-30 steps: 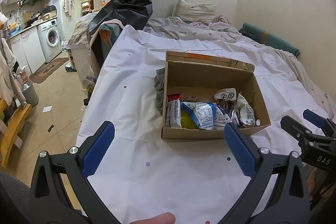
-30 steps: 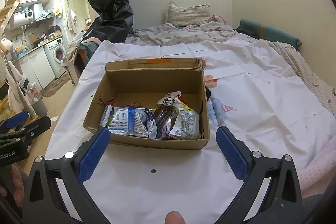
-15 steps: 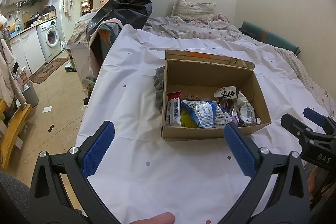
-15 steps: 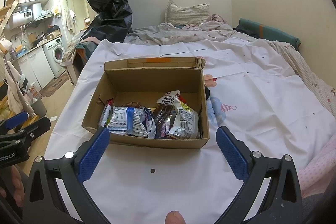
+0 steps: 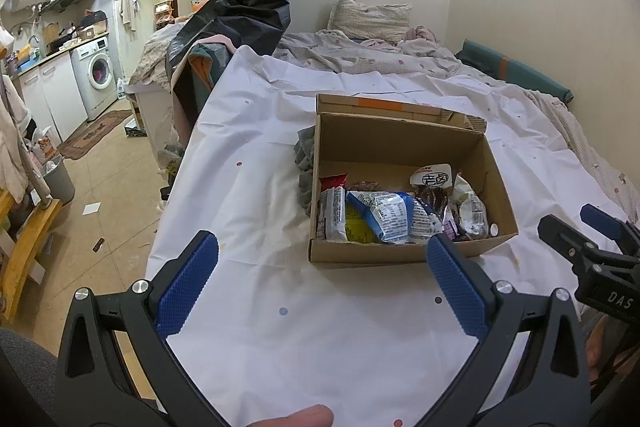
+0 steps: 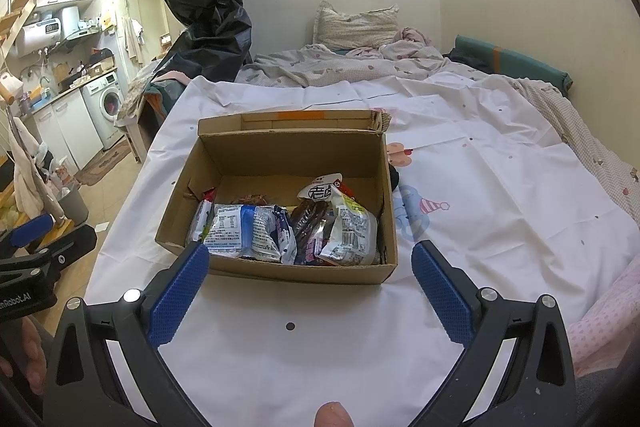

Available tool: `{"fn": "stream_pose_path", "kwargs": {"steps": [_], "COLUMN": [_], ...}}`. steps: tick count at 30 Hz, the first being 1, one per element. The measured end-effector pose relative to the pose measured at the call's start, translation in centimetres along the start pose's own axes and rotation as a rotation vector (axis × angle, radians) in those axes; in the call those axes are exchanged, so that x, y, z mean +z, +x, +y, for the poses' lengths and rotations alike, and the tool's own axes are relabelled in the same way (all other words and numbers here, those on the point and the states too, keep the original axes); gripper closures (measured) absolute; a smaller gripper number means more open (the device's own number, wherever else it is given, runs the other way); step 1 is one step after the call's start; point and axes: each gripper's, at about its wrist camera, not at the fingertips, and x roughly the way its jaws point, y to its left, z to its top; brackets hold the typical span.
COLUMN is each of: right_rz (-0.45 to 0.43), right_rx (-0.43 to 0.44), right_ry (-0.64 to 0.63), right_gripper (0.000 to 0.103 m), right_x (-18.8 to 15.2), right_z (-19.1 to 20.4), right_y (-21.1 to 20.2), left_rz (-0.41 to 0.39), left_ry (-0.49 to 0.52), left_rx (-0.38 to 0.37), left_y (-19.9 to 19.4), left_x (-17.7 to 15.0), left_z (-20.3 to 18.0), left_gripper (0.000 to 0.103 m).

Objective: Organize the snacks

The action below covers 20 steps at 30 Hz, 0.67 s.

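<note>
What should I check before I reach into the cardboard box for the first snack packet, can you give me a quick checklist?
1. Left gripper open and empty: ok.
2. Right gripper open and empty: ok.
3. Cardboard box open on top, with the flap folded back out of the way: ok.
4. Snack packets reachable: ok; the blue and white packet lies on top near the front wall.
5. Sorting target for the snacks: cannot tell; only the white sheet shows around the box.
6. Grippers clear of each other: ok; each sits at the edge of the other's view, apart.
</note>
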Motion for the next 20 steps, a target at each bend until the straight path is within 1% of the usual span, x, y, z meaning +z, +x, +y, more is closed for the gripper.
{"fn": "stream_pose_path", "kwargs": {"steps": [20], "right_rz": [-0.004], "right_rx": [0.001], "right_ry": [0.001], "right_gripper": [0.000], "right_x": [0.11], "right_z": [-0.07], "right_y": [-0.20], "left_rz": [0.012], "left_ry": [0.007], "left_rx": [-0.002], "left_y": [0.17], "left_x": [-0.40], "left_z": [0.06], "left_gripper": [0.000]}}
